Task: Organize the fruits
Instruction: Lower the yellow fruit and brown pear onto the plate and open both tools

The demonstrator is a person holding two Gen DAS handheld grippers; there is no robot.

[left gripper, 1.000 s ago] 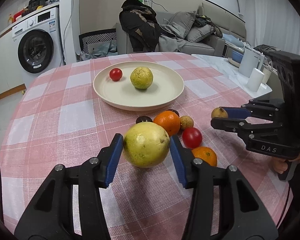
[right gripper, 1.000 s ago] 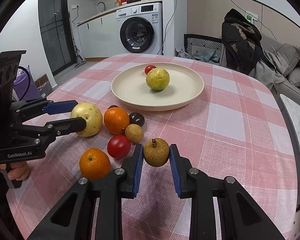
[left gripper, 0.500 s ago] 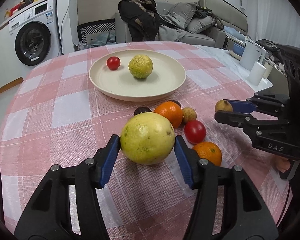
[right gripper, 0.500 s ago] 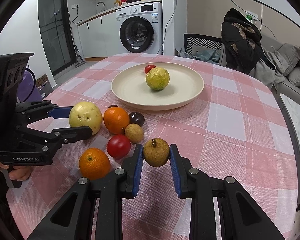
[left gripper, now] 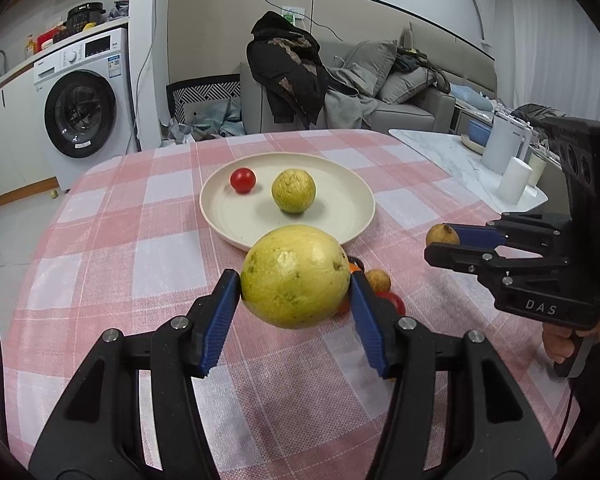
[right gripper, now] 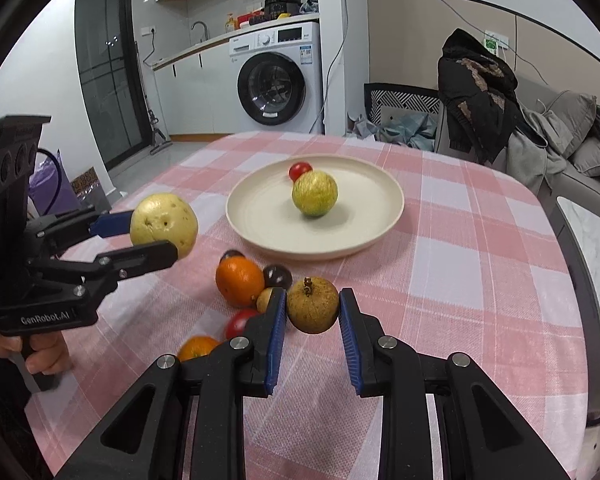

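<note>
Reading "DAS" [left gripper: 541, 307], "GenRobot.AI" [right gripper: 46, 317] on tools

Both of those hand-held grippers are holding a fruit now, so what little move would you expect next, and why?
Probably the left hand-held gripper carries its big yellow fruit forward over the cream plate. The fruit is clamped and clear of the cloth, and the plate, with a red tomato and a green-yellow fruit, has bare room. The right hand-held gripper grips a small brown fruit and could follow.
</note>
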